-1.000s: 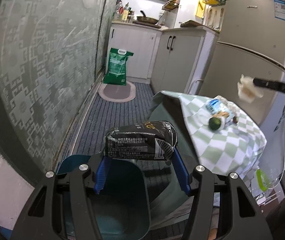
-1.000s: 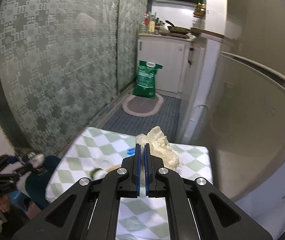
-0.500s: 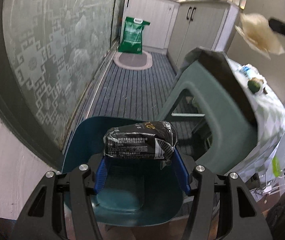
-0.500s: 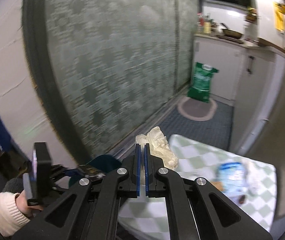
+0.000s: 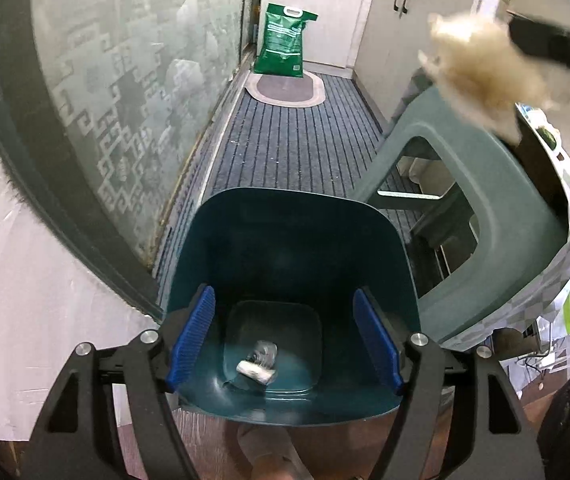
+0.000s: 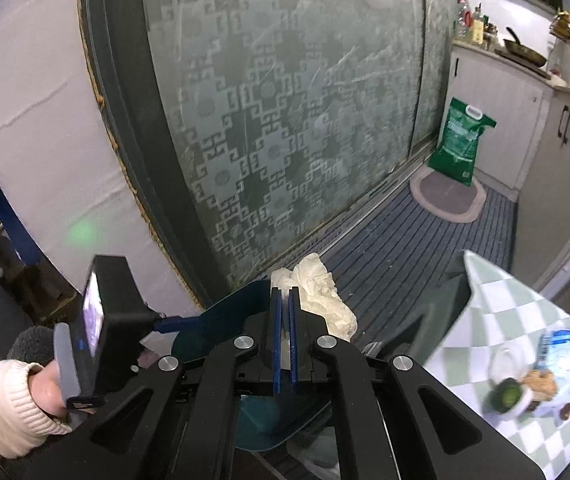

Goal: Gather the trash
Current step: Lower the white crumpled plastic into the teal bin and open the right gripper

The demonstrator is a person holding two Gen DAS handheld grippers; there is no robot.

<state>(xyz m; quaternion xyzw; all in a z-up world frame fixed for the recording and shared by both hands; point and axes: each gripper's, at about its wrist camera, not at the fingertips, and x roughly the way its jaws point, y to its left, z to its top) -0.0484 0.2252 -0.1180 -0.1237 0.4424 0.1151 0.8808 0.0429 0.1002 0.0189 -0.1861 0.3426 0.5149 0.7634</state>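
Crumpled tissue [image 6: 323,300] sits pinched in our right gripper [image 6: 284,312], near the teal bin [image 5: 293,240]. Our left gripper [image 5: 285,344] hangs spread and empty above it. We centre over the rim, then release.

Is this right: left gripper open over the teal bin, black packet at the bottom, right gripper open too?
Not quite. The right gripper is shut on the crumpled tissue, as the right wrist view shows. The rest holds: left gripper open over the teal bin, black packet at its bottom.
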